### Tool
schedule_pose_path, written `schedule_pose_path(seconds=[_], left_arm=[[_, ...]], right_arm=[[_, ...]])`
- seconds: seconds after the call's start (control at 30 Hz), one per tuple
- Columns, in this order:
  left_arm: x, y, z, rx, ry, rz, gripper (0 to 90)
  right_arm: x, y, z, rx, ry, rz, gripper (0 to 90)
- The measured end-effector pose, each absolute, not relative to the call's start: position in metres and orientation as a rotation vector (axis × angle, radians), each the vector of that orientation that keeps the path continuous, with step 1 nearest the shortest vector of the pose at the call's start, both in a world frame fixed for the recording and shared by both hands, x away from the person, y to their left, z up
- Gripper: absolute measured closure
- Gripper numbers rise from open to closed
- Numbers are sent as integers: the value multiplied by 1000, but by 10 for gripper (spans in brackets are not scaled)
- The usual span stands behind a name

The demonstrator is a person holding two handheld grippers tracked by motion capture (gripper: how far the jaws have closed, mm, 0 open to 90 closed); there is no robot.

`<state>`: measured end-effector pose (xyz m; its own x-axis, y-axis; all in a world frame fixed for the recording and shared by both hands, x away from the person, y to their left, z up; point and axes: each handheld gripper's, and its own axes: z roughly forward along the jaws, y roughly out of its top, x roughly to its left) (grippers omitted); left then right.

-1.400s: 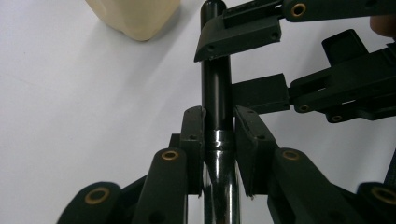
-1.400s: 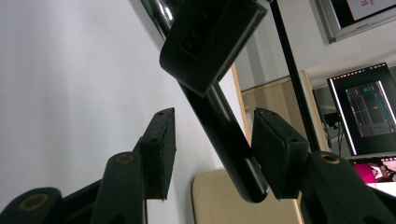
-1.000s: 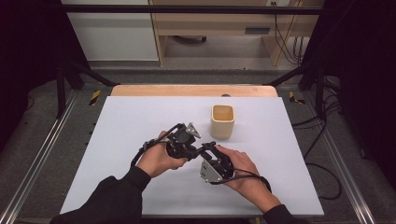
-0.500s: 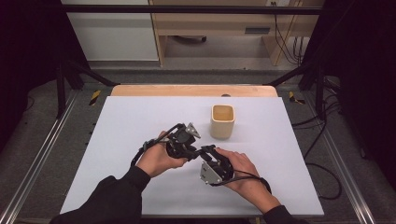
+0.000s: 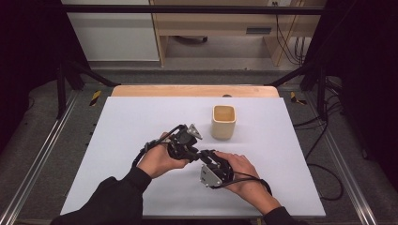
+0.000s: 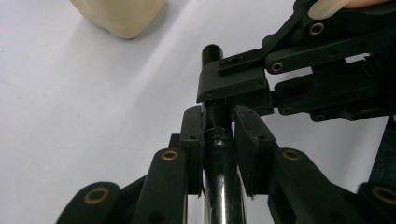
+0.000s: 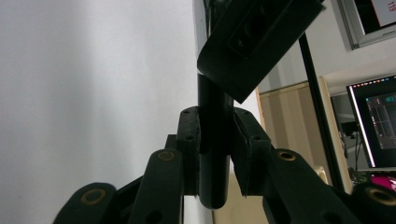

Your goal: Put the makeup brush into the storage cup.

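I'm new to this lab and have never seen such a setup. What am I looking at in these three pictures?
A person at a white table holds a hand-operated gripper in each hand. The high view looks down from above: left gripper, right gripper, and a beige cup standing beyond them. The other two pictures come from cameras riding on each gripper, looking along its black jaws. Both grippers clamp the same thin dark pen-like rod, each at one end. What exactly it is, I cannot tell.

- The black pen point(image 6: 218, 154) is cut off at the near edge of the left gripper view, its middle hidden between the hand-held gripper pads.
- The beige cup point(image 6: 119, 15) is cut off by the far edge.
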<state>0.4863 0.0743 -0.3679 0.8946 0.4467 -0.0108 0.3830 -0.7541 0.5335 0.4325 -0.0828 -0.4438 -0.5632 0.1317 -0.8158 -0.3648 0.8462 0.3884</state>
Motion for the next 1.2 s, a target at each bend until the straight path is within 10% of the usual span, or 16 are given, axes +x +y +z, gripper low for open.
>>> schedule_pose_path(seconds=[1.2], left_arm=[[504, 147, -352, 2099, 863, 599, 160]], right_arm=[[430, -105, -458, -95, 2114, 664, 744]])
